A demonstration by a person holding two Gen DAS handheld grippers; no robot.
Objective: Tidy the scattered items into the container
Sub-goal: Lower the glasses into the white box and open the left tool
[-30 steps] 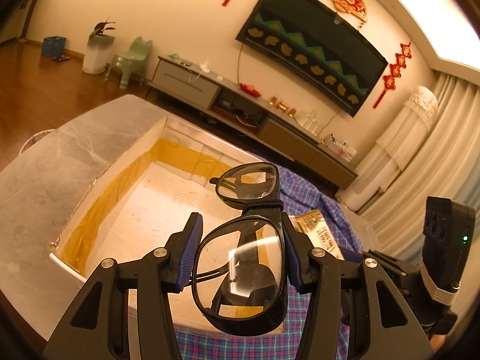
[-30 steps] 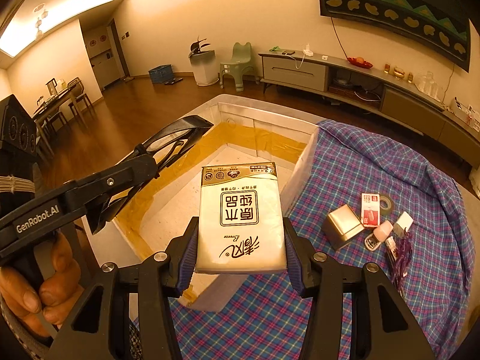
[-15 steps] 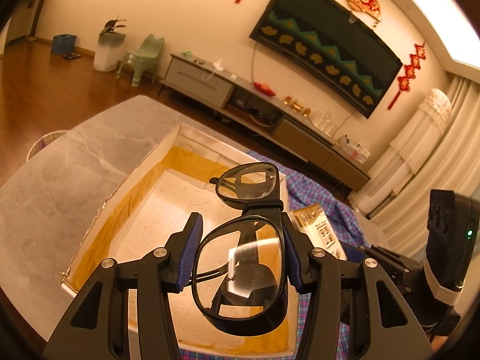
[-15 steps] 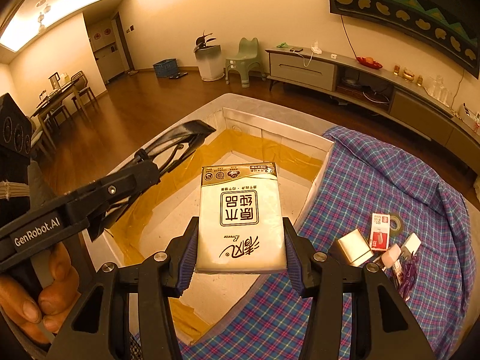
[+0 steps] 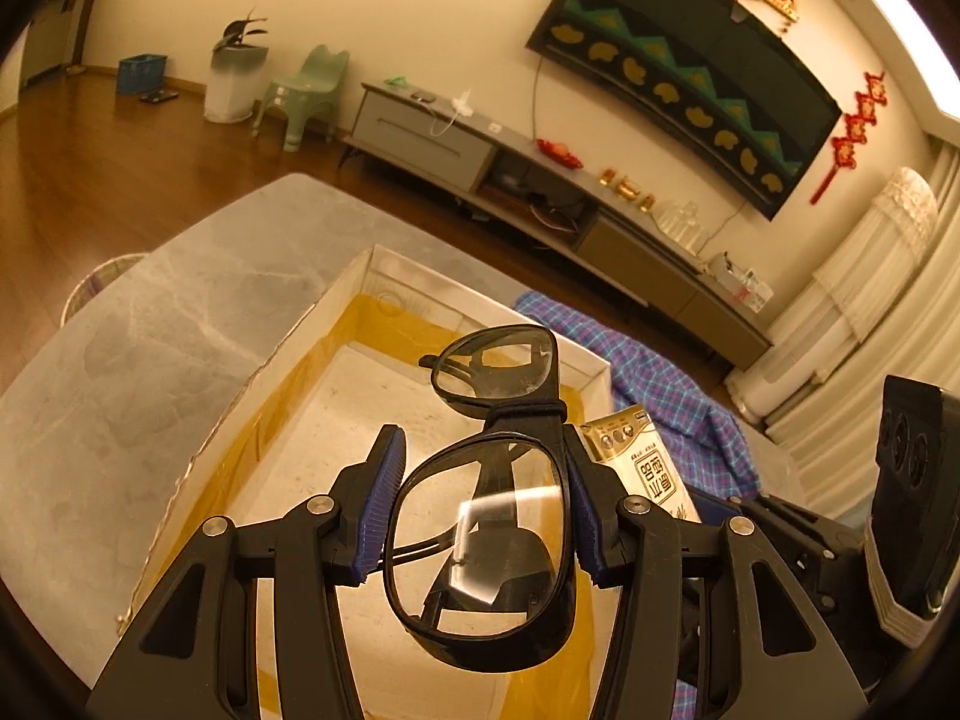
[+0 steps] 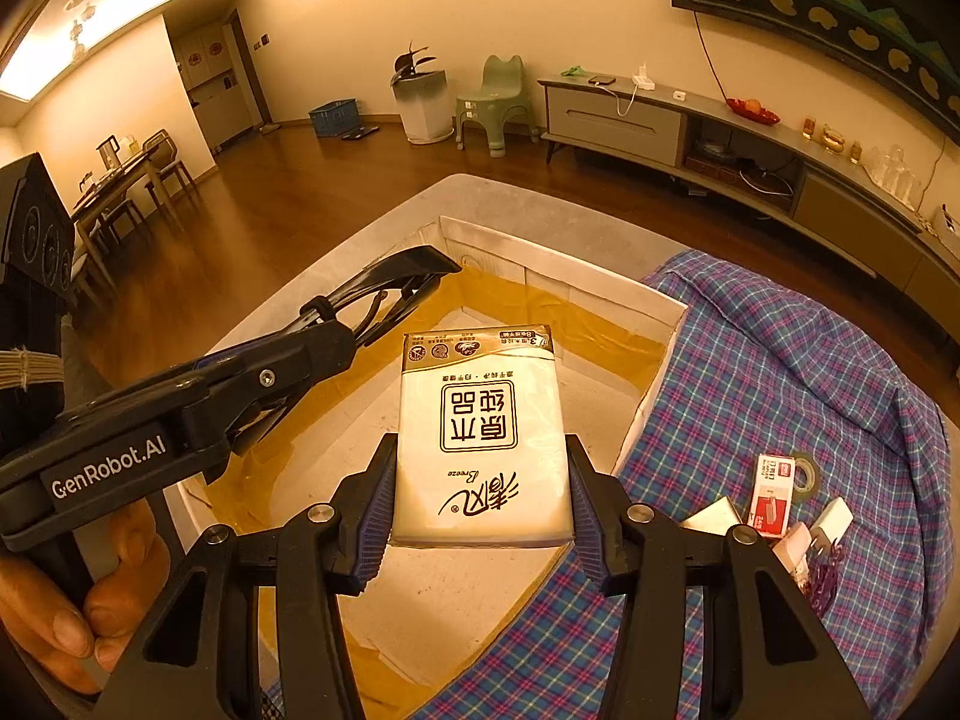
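Change: both grippers have been carrying further over the box [image 5: 372,264], more floor showing | left gripper [image 5: 480,504]: clamping glasses [image 5: 486,516], long axis pointing away along fingers, hanging above box | right gripper [image 6: 480,498]: pinching tissue pack [image 6: 480,438], long axis forward, hanging above box | 2 grips unchanged.

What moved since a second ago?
Both grippers carried their things further over the box. The left gripper still holds the glasses, and the right gripper still holds the tissue pack. The small items stayed on the cloth.
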